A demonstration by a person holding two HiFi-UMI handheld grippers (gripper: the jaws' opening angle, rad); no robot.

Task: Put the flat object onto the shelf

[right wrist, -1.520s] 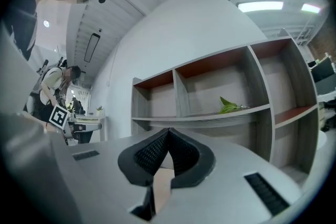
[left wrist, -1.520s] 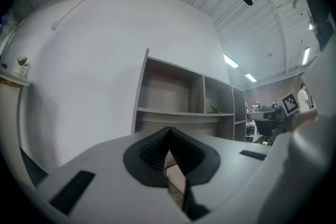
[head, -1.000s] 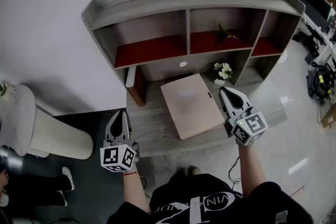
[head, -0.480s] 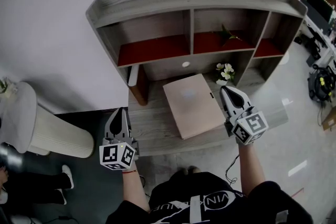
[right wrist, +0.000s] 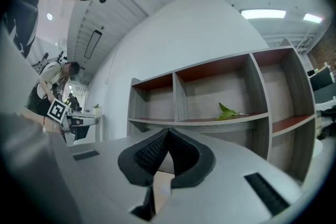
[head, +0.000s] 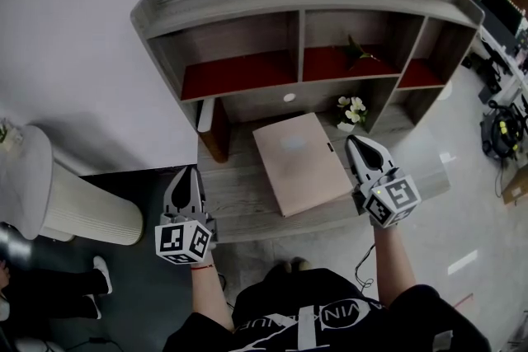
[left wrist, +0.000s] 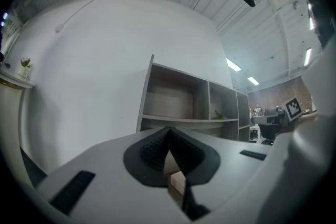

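Flat object (head: 300, 163), apparently beside right gripper (head: 356, 142)

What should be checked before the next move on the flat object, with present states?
1. Pinkish flat rectangular board lying on grey wooden desk, unheld: ok.
2. Left gripper open for grasping: not ok, shut and empty.
3. Right gripper open: not ok, shut and empty, beside the board's right edge.
4. Left red-floored shelf compartment free: ok.
5. Middle compartment free: not ok, green leafy sprig there.
6. Small white flower pot apart from the board: cannot tell.
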